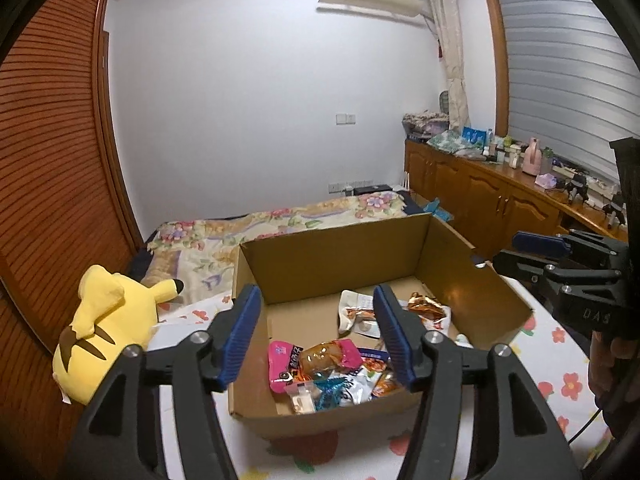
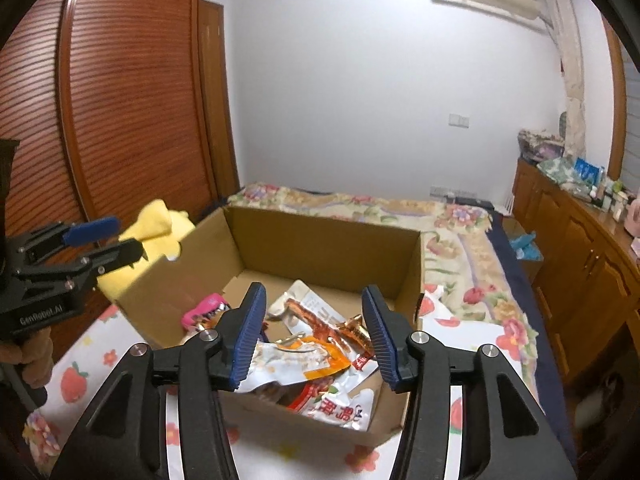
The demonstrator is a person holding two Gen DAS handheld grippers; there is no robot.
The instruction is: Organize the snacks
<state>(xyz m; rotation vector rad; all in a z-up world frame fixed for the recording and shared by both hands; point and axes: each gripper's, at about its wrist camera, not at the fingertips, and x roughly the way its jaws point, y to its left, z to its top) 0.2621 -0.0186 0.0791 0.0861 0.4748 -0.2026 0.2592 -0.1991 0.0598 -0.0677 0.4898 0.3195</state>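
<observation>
An open cardboard box (image 1: 352, 264) sits on a bed covered with a white sheet printed with flowers and strawberries (image 1: 556, 364). The snacks lie loose on the box floor: a pink packet (image 1: 286, 362) next to a clear-wrapped brown snack, a blue glittery piece (image 1: 330, 394), white pouches and a crumpled gold wrapper (image 1: 426, 306) nearer the far right corner.

The left hand-held gripper (image 1: 316, 338) hovers above the near edge of the box, its blue-padded fingers apart with nothing between them. The right hand-held gripper (image 2: 314, 336) hangs over the same box from the other side, fingers also apart and empty, above a white and orange pouch (image 2: 304, 364). Each is gripped by a hand at the frame edge.

A yellow plush toy (image 1: 106, 326) lies on the bed just left of the box. A floral quilt (image 1: 280, 224) covers the bed beyond.
</observation>
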